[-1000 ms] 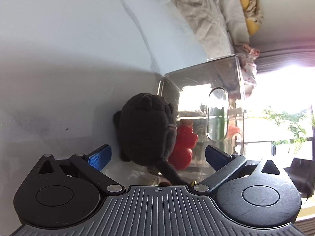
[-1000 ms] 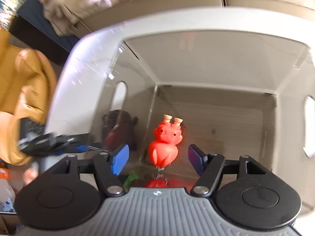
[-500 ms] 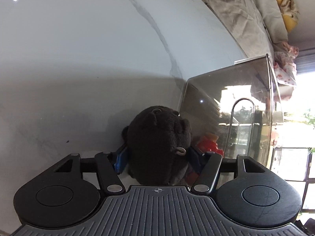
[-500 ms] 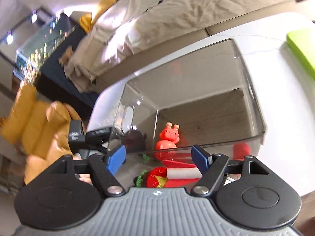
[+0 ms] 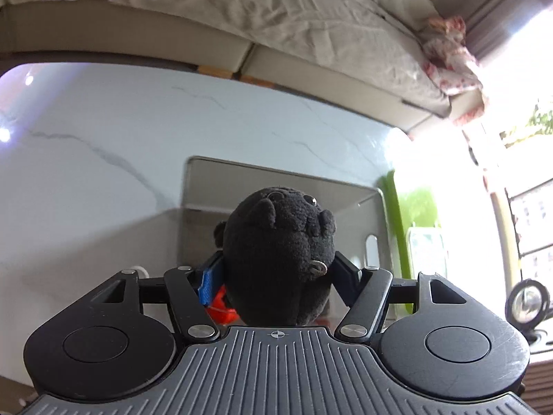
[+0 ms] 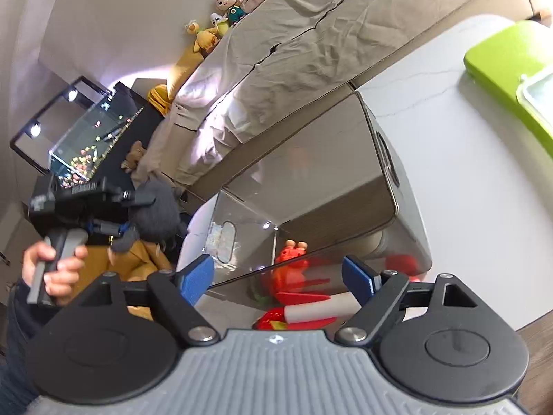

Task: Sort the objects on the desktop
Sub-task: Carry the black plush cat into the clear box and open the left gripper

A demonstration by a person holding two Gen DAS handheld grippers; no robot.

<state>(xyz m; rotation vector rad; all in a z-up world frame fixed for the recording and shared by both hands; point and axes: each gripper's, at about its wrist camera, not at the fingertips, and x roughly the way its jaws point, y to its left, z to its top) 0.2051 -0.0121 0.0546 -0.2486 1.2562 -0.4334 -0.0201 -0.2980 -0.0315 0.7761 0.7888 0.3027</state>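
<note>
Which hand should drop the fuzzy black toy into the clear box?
Left. The left gripper already clamps the fuzzy black plush toy above the clear plastic box; the right gripper is open and holds nothing.

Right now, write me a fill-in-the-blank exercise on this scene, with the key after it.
1. The left gripper is shut on a ____ plush toy.
2. The right gripper holds ____ between its open jaws.
3. The orange pig figure stands inside the clear ____.
4. To the right of that clear container on the white table lies a ____ lid.

Missing words: black; nothing; bin; green
</note>
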